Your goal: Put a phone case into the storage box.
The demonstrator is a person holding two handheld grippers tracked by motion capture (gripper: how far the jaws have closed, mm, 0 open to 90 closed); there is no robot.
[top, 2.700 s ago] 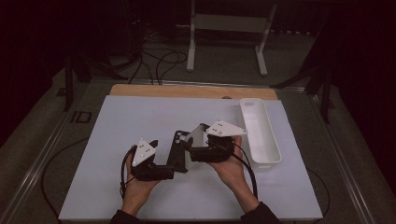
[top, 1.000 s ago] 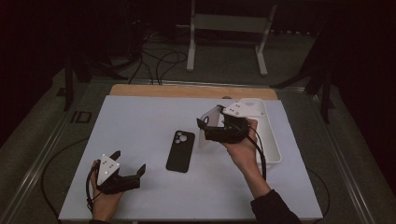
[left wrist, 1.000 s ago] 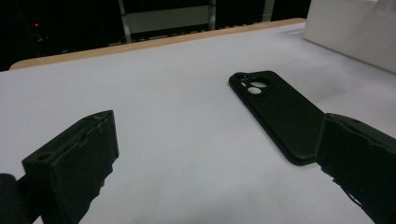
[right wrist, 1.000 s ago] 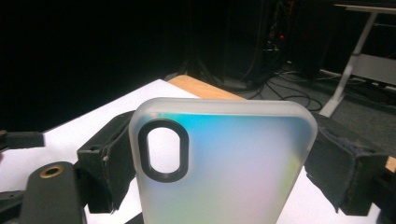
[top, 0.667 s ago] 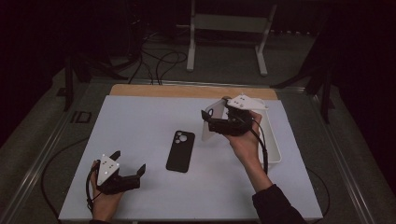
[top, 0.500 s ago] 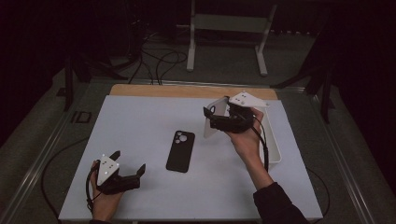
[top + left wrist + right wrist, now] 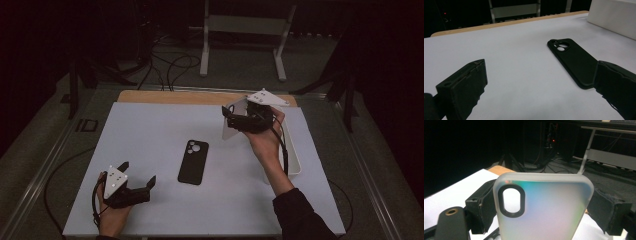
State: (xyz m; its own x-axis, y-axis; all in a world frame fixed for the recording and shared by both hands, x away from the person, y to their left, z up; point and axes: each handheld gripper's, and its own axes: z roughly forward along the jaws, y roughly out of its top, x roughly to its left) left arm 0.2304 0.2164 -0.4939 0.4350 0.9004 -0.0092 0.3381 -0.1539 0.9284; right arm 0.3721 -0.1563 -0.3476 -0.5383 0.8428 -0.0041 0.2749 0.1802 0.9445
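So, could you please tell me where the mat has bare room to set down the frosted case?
The white mat is bare left of the black phone case, up to the wooden edge. The right is crowded: the white tray and the right hand-held gripper holding the frosted case.

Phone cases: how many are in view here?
2. A black phone case lies flat mid-table; a frosted translucent case is clamped in the right gripper, above the table. The white tray may hide more.
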